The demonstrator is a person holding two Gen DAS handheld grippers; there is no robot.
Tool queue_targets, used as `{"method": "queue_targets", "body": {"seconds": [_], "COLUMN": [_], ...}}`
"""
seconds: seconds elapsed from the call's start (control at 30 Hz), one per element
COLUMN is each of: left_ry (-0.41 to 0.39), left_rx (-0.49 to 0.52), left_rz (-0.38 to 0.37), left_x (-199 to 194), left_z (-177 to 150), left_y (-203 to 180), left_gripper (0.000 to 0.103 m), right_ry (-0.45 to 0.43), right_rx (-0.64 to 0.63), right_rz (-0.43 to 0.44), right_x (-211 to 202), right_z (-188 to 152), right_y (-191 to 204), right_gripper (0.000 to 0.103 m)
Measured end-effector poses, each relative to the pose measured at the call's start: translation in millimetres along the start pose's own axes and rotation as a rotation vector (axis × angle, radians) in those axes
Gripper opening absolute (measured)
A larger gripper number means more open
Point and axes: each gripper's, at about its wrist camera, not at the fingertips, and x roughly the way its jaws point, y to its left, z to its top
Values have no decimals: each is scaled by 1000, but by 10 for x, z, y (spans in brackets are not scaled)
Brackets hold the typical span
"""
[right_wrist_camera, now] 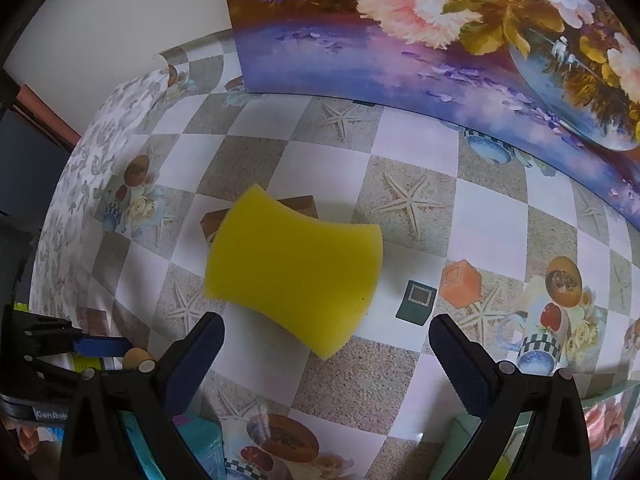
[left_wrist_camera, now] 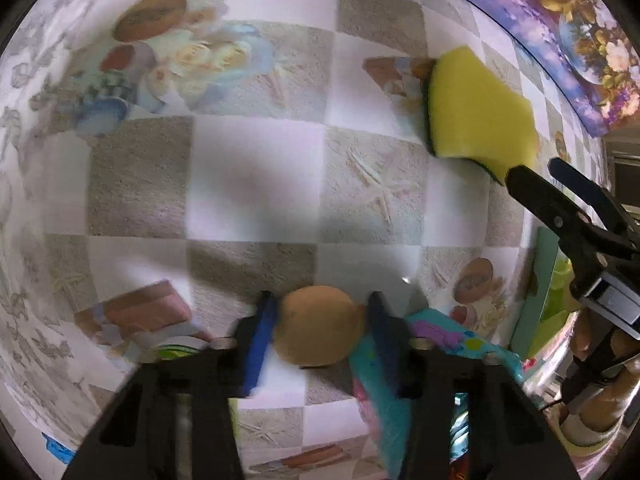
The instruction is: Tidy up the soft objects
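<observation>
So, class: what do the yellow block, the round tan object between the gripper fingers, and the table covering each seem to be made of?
Yellow block: foam sponge, matte and finely porous, with a dark, probably abrasive, layer along its edge in the left wrist view.
Round tan object: probably soft foam or fabric; matte, but too blurred to be sure.
Table covering: likely printed vinyl or oilcloth; smooth, slightly glossy checks and starfish.
</observation>
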Motion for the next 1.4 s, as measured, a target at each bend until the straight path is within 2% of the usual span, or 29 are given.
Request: {"method": "queue_targets", "body": {"seconds": [0.1,0.33,0.4,0.53,0.6,1.03,1.4], "left_ry": [-3,-16,-24,-40,-48,-107,-196], "left_rx": [-5,28,35,36,37,-16,-83], "left_rz": [-21,-14,-13,-10,-9,-27,-22], "left_x": [3,18,36,-22,-39,-281,-767], "left_z": [-2,-10,-41,-30,-18,149,72], "left_y": [43,-5,-19,-74,-70,230,376], "left_gripper": [36,35,35,34,34,34,33], "right_ry": [3,8,3,-1,-2,-31,-103], "right_rx": [3,-8,-12,0,-3,-11,-25], "right_rz": [11,6,12,36,35,47,38], "right_x": [46,159,161,177,185,87,-479], "right_z": [19,30,22,10,0,-88,-311], "right_y": [24,85,86,49,36,-54,-125], "right_gripper": [103,101,89,72,50,39,38]}}
